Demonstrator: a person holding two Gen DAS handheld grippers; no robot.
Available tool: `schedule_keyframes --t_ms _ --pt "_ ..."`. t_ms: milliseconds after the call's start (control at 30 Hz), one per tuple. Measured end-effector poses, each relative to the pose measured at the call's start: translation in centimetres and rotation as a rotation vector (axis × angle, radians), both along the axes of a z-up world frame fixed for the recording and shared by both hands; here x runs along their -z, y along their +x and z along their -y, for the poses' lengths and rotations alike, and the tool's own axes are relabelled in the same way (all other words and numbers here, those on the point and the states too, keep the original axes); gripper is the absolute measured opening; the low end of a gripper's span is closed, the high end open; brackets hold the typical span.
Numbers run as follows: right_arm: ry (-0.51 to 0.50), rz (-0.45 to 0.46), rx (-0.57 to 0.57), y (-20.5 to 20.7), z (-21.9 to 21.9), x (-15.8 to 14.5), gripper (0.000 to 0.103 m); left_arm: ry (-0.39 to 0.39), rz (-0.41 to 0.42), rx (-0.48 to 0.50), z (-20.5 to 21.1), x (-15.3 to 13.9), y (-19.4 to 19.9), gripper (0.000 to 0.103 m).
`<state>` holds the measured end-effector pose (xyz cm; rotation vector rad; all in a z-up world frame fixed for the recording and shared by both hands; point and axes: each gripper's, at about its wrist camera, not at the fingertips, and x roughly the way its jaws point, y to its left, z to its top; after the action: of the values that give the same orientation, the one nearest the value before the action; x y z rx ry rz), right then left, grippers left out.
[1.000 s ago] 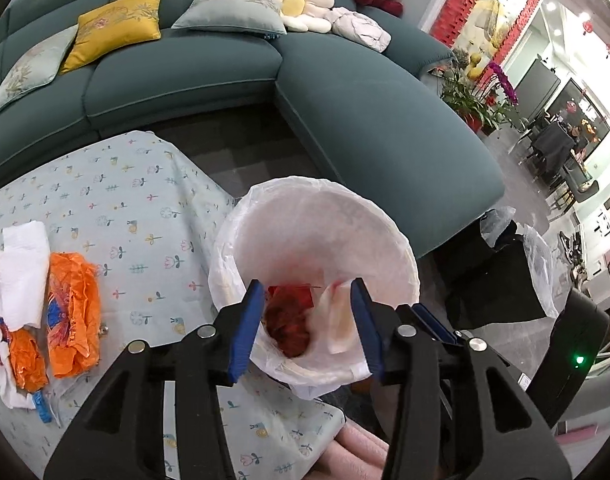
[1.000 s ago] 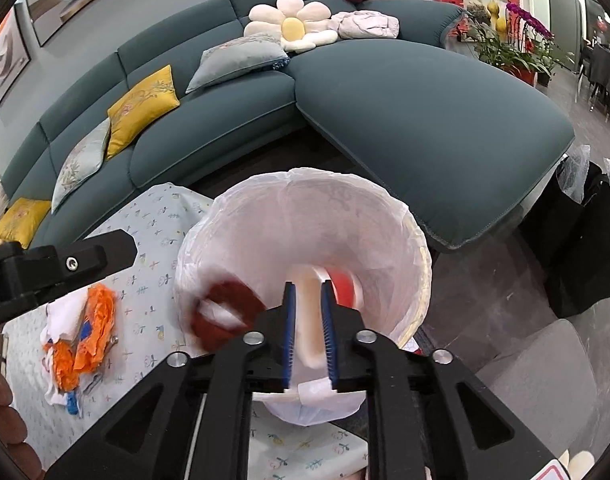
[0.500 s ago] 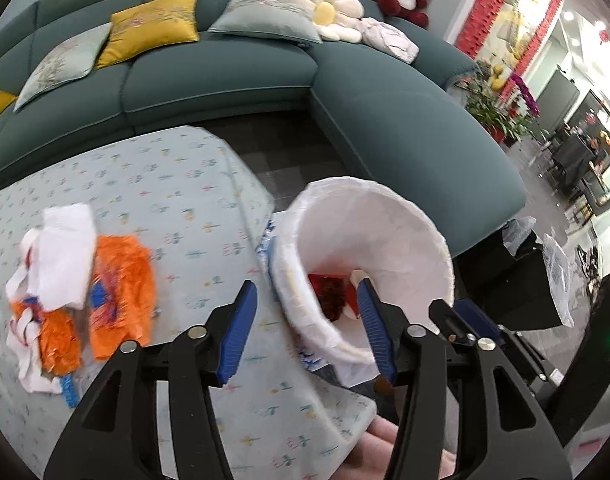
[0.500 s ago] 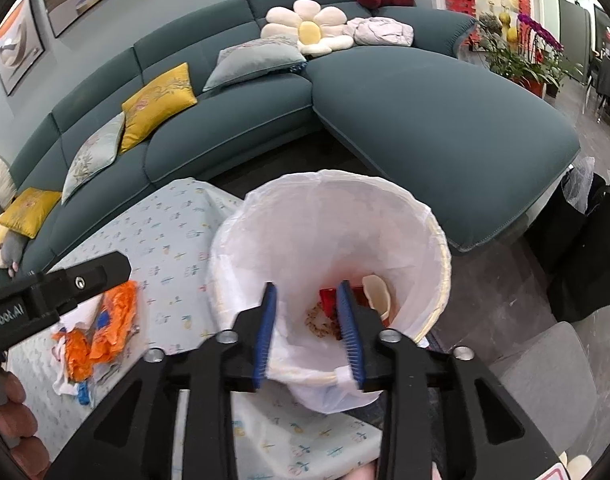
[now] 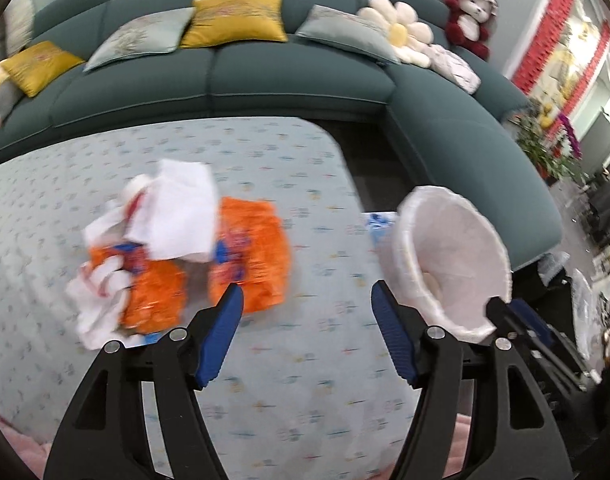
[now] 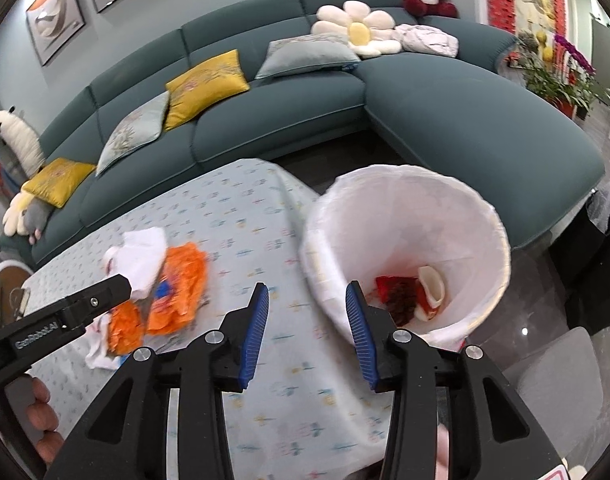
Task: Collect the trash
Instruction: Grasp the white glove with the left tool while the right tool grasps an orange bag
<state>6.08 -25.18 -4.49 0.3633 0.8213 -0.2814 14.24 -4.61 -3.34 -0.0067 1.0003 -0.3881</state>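
Reaching for crumpled trash left of the bin
Both the left gripper (image 5: pixel 307 300) and right gripper (image 6: pixel 307 300) gape wide, empty; the orange wrappers (image 5: pixel 249 252) and white tissue (image 5: pixel 181 208) on the tablecloth (image 5: pixel 305 380) look light, soft, probably crinkly: pinch a raised fold; bin (image 6: pixel 405 248) near right.

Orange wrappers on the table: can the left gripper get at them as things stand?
Probably yes. The left gripper is open and empty, aimed just right of the orange wrappers, with only bare tablecloth between. A white tissue covers their far side; the near edge is exposed.
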Motion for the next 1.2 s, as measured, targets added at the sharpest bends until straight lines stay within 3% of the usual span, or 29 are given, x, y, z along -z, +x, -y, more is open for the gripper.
schedule_keyframes --t_ms 367,633,833,1200 --pt "-0.004 -0.019 -0.105 0.8 -7.1 -0.2 0.04 0.036 -0.047 -0.169 -10.8 2.6 0.5 0.073" --pt "-0.014 -0.051 -0.187 2.3 -12.3 0.9 0.04 0.07 -0.087 -0.251 -16.6 5.1 1.1 0.073" --pt "-0.023 -0.088 -0.238 3.7 -15.7 2.3 0.04 0.087 -0.148 -0.28 -18.5 7.6 2.0 0.075" --pt "-0.025 -0.136 -0.297 6.6 -19.1 4.6 0.04 0.036 -0.214 -0.302 -19.8 10.8 4.0 0.073"
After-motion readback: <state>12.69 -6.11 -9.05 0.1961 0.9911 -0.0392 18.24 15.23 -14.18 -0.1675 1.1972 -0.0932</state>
